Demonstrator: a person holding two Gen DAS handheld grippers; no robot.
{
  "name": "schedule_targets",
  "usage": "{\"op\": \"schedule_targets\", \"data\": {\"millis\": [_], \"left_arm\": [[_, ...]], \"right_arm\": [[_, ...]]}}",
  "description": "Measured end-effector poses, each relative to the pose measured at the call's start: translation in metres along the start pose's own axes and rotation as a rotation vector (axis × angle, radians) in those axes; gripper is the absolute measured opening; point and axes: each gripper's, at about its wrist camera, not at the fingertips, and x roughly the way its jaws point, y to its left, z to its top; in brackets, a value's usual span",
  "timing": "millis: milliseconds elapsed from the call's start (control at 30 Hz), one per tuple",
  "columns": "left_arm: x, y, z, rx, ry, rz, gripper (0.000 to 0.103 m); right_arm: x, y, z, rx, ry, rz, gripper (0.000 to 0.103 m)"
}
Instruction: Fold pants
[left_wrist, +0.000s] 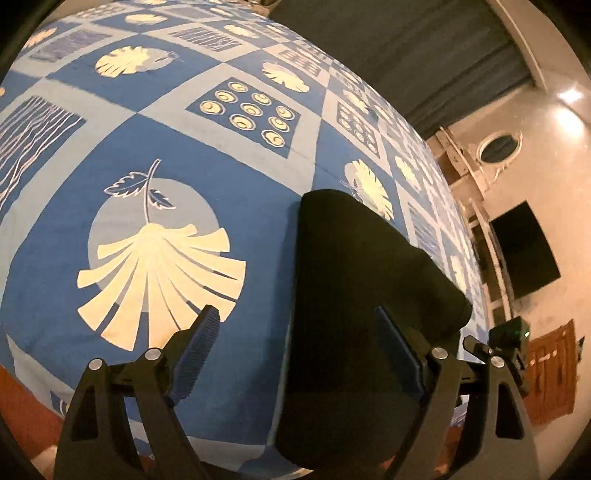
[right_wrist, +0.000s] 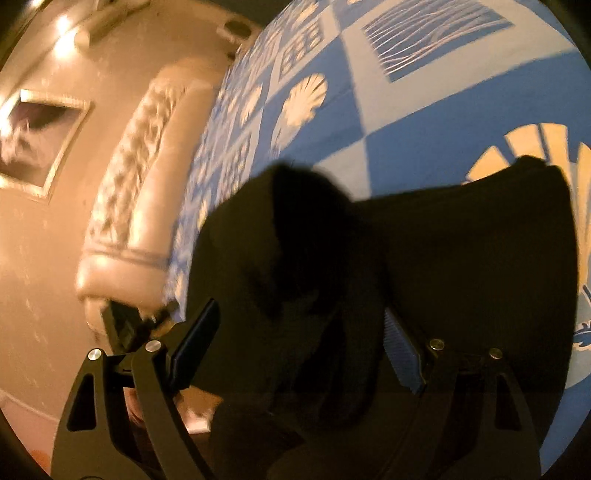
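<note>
Both grippers stand wide with nothing pinched. Left gripper (left_wrist: 295, 328) hovers over the near edge of the blue patterned bedspread (left_wrist: 221, 166), black pants (left_wrist: 365, 295) lying folded flat on it, partly between the fingers yet untouched. Right gripper (right_wrist: 299, 328) hangs above the same dark pants (right_wrist: 461, 266), bunched up near a cream padded headboard (right_wrist: 147, 177).
</note>
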Motion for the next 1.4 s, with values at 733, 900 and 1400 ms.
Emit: {"op": "schedule_targets", "data": {"millis": [733,900,1400], "left_arm": [[0.011,0.002,-0.008,-0.017,0.080,-0.010,0.084],[0.018,-0.005,-0.014,0.006,0.109,-0.019,0.084],[0.020,0.005,-0.036,-0.101,0.189,-0.128,0.084]], "right_arm": [[-0.094,0.005,-0.012,-0.054,-0.114,-0.054,0.007],[-0.116,-0.036,-0.019,0.023,-0.132,-0.112,0.004],[-0.132,-0.088,-0.034,0.226,-0.200,-0.004,0.075]]}}
